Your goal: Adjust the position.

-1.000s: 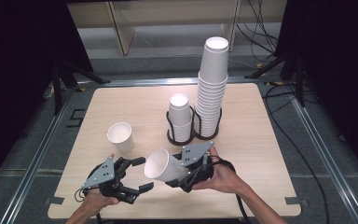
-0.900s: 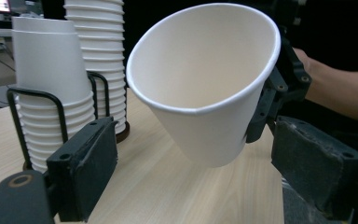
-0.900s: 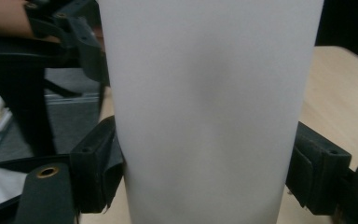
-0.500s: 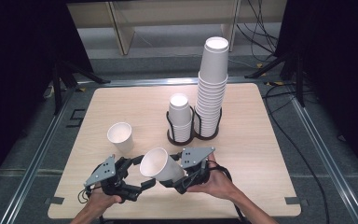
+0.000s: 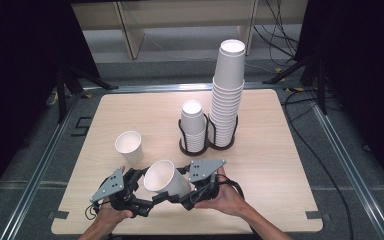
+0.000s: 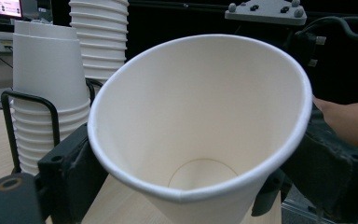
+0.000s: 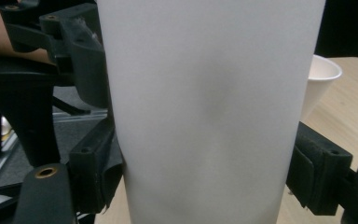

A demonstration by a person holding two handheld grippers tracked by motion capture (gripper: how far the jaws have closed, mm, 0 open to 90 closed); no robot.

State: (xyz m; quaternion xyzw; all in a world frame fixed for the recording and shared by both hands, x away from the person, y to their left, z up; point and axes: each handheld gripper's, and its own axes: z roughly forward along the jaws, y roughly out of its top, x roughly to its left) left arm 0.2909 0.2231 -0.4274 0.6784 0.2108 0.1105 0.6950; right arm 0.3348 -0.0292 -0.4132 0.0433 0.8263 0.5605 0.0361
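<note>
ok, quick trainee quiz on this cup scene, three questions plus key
1. True or false: the tilted cup rests flat on the table.
2. How many cup stacks sit in the black wire holder?
3. In the high view, where does the single loose cup stand? A) left of the holder B) right of the holder C) on top of the tall stack

Key: 1. False: it is off the table, and the right tongs grip its body. 2. Two, one short and one tall. 3. A.
</note>
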